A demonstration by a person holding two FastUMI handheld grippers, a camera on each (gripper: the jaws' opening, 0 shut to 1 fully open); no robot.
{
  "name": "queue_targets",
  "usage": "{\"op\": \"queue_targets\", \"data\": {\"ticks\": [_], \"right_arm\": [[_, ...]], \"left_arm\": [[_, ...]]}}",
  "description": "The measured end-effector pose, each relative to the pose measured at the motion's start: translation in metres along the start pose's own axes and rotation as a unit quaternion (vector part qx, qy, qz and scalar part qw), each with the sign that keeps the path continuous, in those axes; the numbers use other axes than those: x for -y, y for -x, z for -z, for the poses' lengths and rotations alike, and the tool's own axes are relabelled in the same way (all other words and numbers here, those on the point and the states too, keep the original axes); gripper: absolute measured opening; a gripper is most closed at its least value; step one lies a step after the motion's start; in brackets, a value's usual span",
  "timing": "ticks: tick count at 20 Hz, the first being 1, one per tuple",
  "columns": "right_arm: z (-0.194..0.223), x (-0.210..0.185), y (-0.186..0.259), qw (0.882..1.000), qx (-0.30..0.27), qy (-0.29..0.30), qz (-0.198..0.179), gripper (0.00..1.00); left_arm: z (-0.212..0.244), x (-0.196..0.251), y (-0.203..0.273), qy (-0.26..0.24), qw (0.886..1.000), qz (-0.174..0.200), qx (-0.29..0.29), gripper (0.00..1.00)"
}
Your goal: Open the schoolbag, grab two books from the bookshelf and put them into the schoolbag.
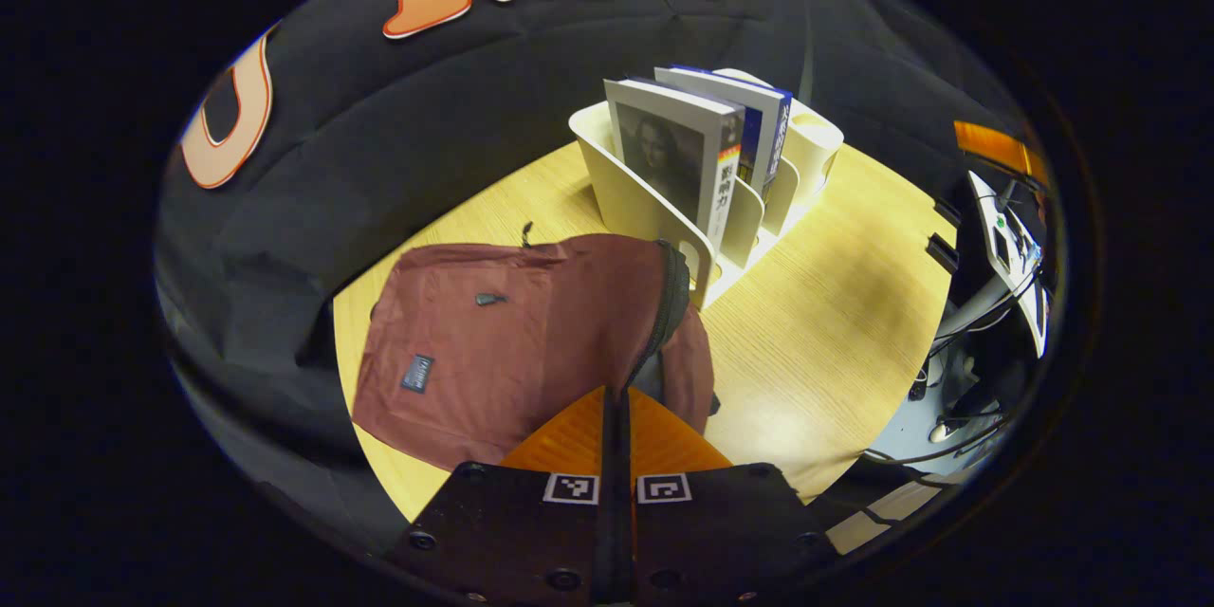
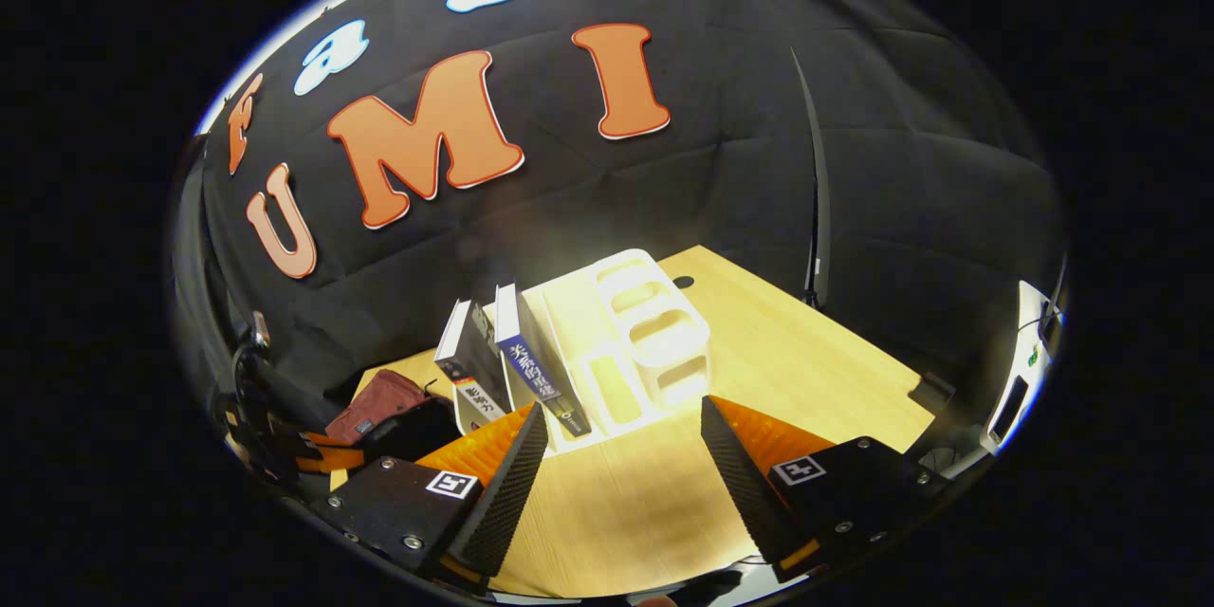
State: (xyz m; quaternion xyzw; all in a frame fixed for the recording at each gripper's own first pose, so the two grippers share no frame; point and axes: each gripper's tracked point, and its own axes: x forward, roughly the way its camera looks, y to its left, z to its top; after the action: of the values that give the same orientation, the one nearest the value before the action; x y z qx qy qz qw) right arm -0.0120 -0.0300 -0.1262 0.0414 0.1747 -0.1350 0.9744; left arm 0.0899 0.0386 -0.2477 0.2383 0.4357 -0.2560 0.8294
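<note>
- Left gripper (image 1: pixel 615 398) hovering over schoolbag (image 1: pixel 512 351), jaws pressed together on what looks like the zipper track/strap at the bag's right edge; cannot tell if anything is truly pinched between them.
- Schoolbag lying flat on table (image 1: pixel 835 303), just beside bookshelf (image 1: pixel 645 199); reads as zipped or barely open, so opening step probably not finished.
- Right gripper (image 2: pixel 621 441) low over the table in front of the bookshelf, jaws spread wide, holding nothing.
- Two books upright in neighbouring shelf slots: portrait-cover book (image 1: pixel 669 161) nearest the bag, blue-spine book (image 1: pixel 749 128) behind it.
- Risks from here:
  - Weak hold on thin zipper tab → slips out, bag stays closed.
  - Light, floppy bag, nothing pinning it → likely slides or lifts with the pull instead of unzipping.
  - Bag touching or nearly touching the shelf base → dragging it could nudge the shelf and tip the books.
  - Books close together → spread jaws may catch both, or knock the neighbour over.
  - Limp bag mouth → book edge snags on fabric at insertion.
</note>
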Motion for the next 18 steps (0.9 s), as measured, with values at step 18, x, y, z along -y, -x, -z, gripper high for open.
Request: {"op": "queue_targets", "data": {"ticks": [18], "right_arm": [[-0.041,-0.194,-0.028,0.974,-0.19,0.068,-0.107,0.97]], "left_arm": [[-0.035,-0.141,0.01,0.095,0.992,-0.027,0.078,0.01]]}}
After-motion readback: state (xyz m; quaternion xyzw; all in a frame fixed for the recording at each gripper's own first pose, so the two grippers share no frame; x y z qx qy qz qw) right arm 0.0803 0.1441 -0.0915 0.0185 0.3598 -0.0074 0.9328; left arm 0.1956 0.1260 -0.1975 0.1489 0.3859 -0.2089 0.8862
